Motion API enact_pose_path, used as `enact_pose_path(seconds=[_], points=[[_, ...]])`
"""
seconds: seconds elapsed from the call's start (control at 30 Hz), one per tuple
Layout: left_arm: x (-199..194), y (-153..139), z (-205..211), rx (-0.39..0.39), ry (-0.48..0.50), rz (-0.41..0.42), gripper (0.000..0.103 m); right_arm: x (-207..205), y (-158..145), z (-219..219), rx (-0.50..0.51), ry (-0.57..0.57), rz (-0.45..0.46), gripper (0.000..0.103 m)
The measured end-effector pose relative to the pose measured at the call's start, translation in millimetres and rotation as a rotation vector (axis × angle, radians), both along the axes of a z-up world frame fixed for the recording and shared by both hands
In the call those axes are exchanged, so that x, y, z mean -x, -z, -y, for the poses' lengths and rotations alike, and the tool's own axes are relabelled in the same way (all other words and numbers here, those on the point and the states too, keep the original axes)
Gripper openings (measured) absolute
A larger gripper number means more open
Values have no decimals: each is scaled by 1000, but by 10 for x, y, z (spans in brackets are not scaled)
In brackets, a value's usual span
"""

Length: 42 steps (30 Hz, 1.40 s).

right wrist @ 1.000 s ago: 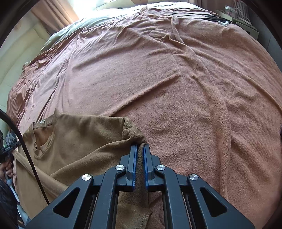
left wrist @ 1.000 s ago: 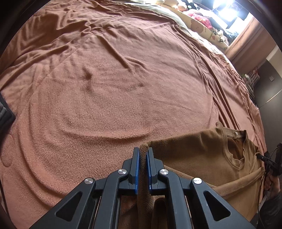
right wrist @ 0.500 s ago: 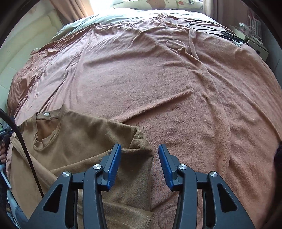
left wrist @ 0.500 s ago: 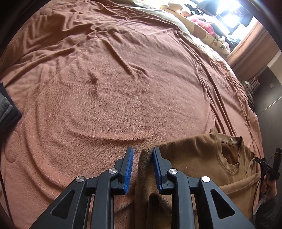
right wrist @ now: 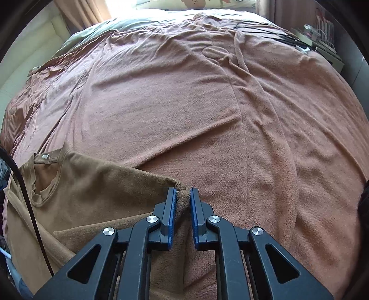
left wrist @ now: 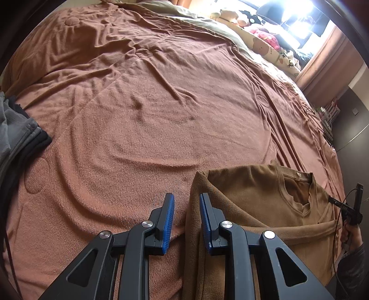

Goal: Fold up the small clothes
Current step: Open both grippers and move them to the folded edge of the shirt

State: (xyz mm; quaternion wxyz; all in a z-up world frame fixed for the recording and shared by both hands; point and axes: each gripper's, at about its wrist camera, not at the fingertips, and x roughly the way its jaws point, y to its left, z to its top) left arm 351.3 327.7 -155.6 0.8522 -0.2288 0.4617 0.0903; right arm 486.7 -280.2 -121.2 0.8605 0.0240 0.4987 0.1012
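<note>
My left gripper has just let its jaws part. The folded edge of the brown shirt runs up between them, close against the right-hand pad, but nothing is pinched, so that side is released. My right gripper has just been closing, with the shirt's other folded corner bunched between the pads. The gap is narrow and the cloth fills it at the tips, so I read it as gripping that corner.

The shirt lies flat at the near edge of the bed, neckline up and facing away from me. It looks to have one fold across it, so I judge the folding only partly done.

My worries from here:
- The right pads hold only a small tuft, and a sharp pull could slip it out and let the fold spring open.
- The left pad sits so near the edge that lifting away could drag the fleecy cloth and skew the fold.
- The black cable hangs across the shirt's left side and could snag it.

The bed is covered by a rust-brown blanket, soft and creased, which gives little firm backing for a crisp crease. A pile of grey clothes sits at its left edge. Printed pillows lie at the far end, by a bright window with curtains.
</note>
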Motion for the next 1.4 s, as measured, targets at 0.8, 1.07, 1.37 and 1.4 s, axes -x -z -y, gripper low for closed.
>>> enact_pose_path(seconds=[0.8, 1.07, 1.37, 1.4], points=[[267, -90, 288, -91, 153, -70, 57, 900, -567, 406, -111, -97, 73, 47], [245, 45, 437, -127, 223, -143, 57, 1170, -539, 318, -14, -199, 20, 66], [111, 191, 620, -180, 297, -202, 66, 1146, -266, 112, 115, -278, -57, 67], [95, 215, 633, -191, 304, -210, 66, 1121, -236, 102, 129, -278, -62, 67]])
